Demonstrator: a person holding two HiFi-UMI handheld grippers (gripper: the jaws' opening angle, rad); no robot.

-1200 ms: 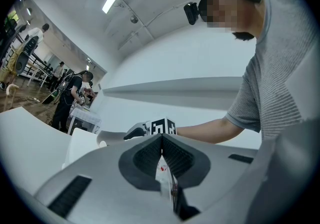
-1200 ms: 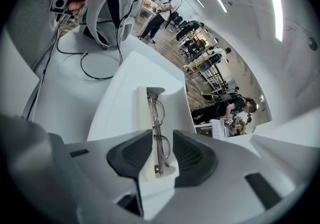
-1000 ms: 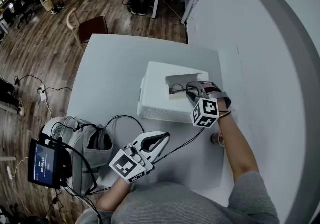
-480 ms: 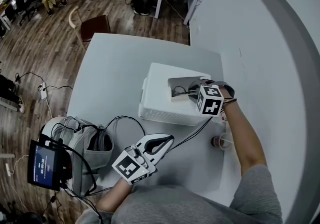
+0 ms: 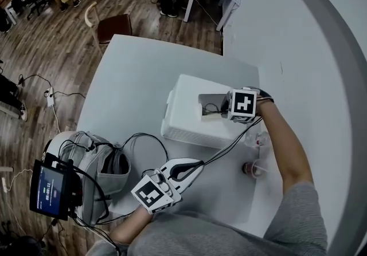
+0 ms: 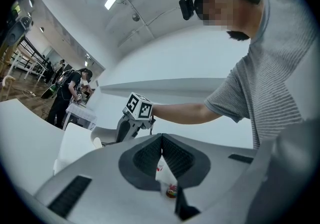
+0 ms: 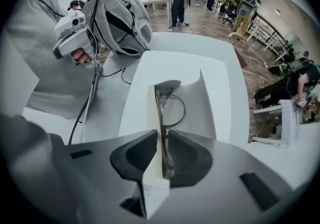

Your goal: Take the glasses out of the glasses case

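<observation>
Right now my right gripper (image 7: 163, 150) points down into the open glasses case (image 7: 205, 102). Its jaws are closing, with the glasses (image 7: 167, 102) edge-on between the pads alongside one thin white wall of the case. I can still see a sliver of gap on the glasses' side. The glasses are still inside the case, one lens rim curving out past the jaws. The case sits on top of a white box (image 5: 183, 120) that stands toward the right edge of the table (image 5: 132, 77). My left gripper (image 6: 161, 145) has its jaws together on nothing and is held about level over the table's near edge, well apart from the box. A grey backpack (image 5: 97, 163) lies just off the near left corner.
</observation>
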